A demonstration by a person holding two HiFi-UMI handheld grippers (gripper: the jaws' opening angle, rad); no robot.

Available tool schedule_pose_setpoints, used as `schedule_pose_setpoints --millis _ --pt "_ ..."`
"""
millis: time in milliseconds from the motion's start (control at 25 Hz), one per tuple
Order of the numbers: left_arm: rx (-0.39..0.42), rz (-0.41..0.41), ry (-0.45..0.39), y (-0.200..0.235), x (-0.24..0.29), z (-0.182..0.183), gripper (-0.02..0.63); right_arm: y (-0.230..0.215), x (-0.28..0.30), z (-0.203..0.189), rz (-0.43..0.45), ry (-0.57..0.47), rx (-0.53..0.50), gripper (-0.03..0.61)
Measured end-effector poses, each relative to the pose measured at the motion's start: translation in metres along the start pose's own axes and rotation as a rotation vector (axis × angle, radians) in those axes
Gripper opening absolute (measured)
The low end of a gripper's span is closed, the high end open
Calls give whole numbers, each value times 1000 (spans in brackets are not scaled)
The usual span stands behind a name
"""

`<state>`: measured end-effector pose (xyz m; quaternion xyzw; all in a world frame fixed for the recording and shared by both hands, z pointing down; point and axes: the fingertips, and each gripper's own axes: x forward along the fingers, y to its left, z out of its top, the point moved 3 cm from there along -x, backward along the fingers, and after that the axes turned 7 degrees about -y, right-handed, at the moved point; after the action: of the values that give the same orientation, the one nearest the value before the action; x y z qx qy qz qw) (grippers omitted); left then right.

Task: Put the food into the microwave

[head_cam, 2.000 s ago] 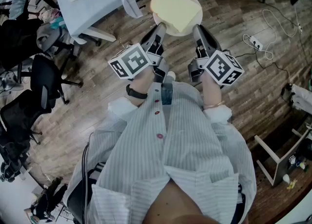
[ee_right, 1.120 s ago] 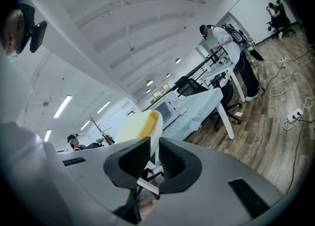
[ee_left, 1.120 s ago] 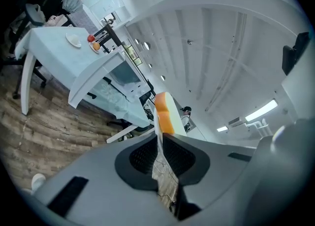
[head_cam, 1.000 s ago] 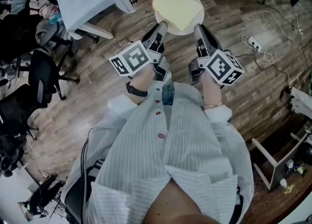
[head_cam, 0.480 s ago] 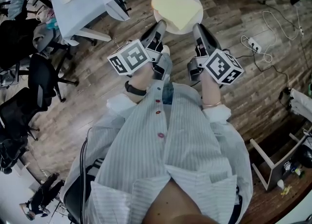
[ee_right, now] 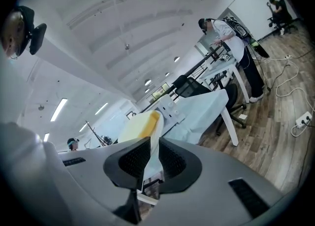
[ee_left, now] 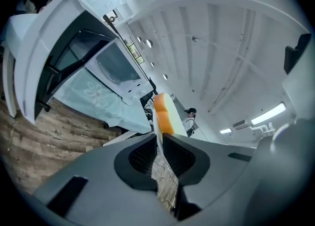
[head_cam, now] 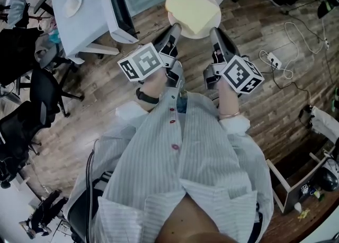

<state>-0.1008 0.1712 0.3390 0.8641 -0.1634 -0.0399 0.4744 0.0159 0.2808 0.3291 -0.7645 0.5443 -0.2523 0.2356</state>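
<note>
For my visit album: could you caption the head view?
The left gripper and right gripper clamp a white plate bearing a bread slice, microwave ahead.

The right gripper (ee_right: 150,146) has both jaws closed on the thin rim of a white plate (ee_right: 157,126), seen edge-on. A yellow food slab (ee_right: 135,127) with an orange edge lies against the plate's left face. Right of the plate stands a cloth-covered table (ee_right: 206,107). Farther right of the plate are a person (ee_right: 231,38) and a power strip (ee_right: 301,119) on the wooden floor (ee_right: 266,146).

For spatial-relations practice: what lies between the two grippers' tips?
A round white plate carrying a pale yellow bread slice, its rim clamped by the left gripper and right gripper; the head view shows it.
</note>
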Motion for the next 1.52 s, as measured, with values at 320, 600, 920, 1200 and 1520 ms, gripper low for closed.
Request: schedule_pose_setpoints --millis 320,600,920,1200,1520 --pt "13 -1 -1 9 45 22 37 -15 46 20 6 -5 6 71" --pt "14 14 -25 21 65 37 37 -23 78 22 14 16 24 71" --pt "9 59 -60 38 81 45 37 -32 111 22 44 67 24 71" --pt "-4 107 -124 58 112 66 37 -42 163 30 102 119 30 71" --pt "-16 162 -193 69 155 85 37 -60 221 49 163 190 27 71"
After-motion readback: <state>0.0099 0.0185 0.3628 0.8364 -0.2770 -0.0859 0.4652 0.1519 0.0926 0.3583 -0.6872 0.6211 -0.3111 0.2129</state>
